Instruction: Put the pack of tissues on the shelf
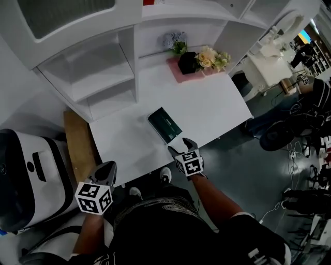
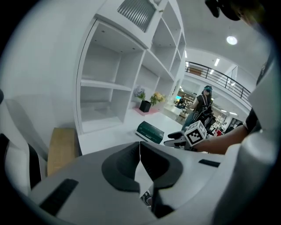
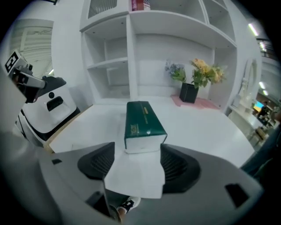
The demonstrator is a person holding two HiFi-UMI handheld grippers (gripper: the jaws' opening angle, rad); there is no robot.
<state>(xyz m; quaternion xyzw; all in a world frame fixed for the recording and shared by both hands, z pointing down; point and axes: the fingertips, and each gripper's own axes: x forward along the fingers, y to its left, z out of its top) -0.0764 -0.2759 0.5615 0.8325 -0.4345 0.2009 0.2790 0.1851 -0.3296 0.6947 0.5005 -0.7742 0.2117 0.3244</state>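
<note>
The right gripper (image 3: 137, 146) is released: its jaws stand apart, and the near end of the pack of tissues (image 3: 140, 121) sits just at their tips without either pad pressing on it. The left gripper (image 2: 139, 147) is clenched, jaw tips meeting with nothing between them, and in the head view it hangs off the front corner of the desk (image 1: 207, 108), well apart from the pack.

The pack is dark green and lies flat on the white desk top near the front edge, lengthwise away from the right gripper. There is pale gold print and a small light mark on its long side, too small to read. Each gripper carries a cube with black-and-white square markers.

Further back on the desk a pink mat (image 3: 197, 102) holds a black pot of flowers (image 3: 189, 92). A white shelf unit (image 1: 98, 77) rises behind and to the left, and the pack is not on any of its shelves. A red item (image 3: 139, 4) on the top shelf is cut off and its print is unreadable. Beside the desk stand a wooden board (image 1: 80, 145) and a white-and-black machine (image 1: 31, 176).

The floor is dark grey with cables at the right. The left gripper view shows an open hall with ceiling lights, a railed balcony and a person (image 2: 203, 107) standing far off, and the details there are blurred.
</note>
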